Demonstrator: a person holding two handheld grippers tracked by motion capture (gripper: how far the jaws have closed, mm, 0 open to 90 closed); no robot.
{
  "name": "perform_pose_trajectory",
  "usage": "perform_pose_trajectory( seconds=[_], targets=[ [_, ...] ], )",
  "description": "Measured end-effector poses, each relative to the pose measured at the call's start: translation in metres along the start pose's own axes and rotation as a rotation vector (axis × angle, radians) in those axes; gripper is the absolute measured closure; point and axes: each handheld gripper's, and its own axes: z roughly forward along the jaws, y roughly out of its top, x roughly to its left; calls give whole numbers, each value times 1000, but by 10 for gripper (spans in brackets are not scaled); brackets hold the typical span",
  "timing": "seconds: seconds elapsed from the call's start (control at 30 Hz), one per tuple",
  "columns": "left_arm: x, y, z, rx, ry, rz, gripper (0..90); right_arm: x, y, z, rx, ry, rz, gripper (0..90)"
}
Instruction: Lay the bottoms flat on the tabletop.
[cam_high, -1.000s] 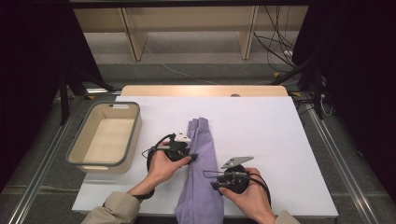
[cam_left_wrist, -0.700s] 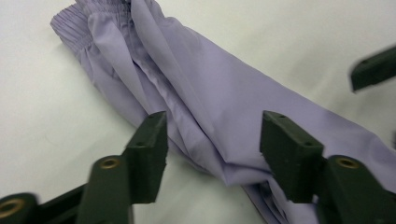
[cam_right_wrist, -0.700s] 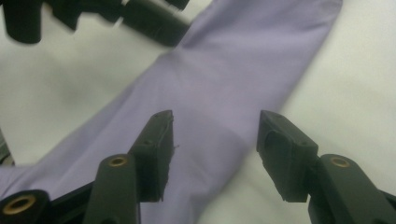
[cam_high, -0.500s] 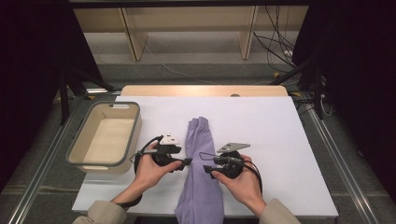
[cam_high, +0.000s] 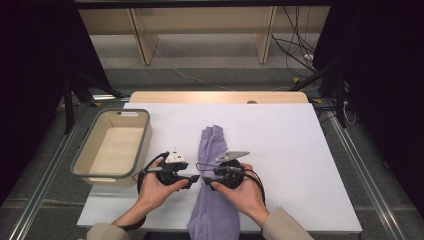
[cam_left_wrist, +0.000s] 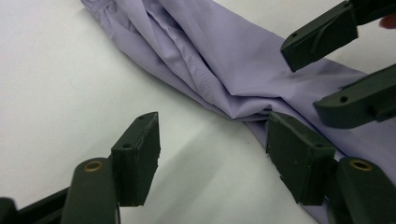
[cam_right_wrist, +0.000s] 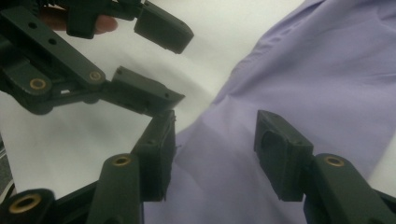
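The lilac garment (cam_high: 214, 190) lies folded into a long strip down the middle of the white table (cam_high: 300, 150), its near end hanging over the front edge. Both grippers sit at its left edge, tips almost meeting: the left gripper (cam_left_wrist: 212, 154) has just been opening, jaws now released with bare table and a fold between them; the right gripper (cam_right_wrist: 215, 149) likewise stands parted over cloth, pinching nothing. If the two close together here, they could knock pads or grab only the top layer, undoing the fold. The beige bin (cam_high: 80, 165) waits at the left edge.

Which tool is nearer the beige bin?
Left. The left tool sits between the bin and the purple cloth, off the bin's near right corner; the right tool is over the cloth, farther away.
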Motion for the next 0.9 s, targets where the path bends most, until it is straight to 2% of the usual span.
perform_pose_trajectory(
  seconds=[0.13,0.2,0.33,0.43,0.67,0.77,0.9],
  targets=[
    [-1,0,1,-2,1,0,353,1,1,6,12,-5,-6,504],
    [0,-1,1,-2,4,2,353,0,0,8,23,-13,-10,561],
    [-2,-1,2,2,-1,5,353,-2,-3,8,32,-17,-7,733],
    [-3,-1,4,3,-3,15,352,-2,-3,7,34,-12,-3,814],
    [-7,-2,6,15,-2,38,351,-2,-2,-1,15,-23,9,859],
    [-8,-3,7,11,-2,31,350,-3,-2,-6,7,-30,18,858],
    [-8,-3,7,13,3,43,350,-6,-3,-12,7,-37,29,879]
  ],
)
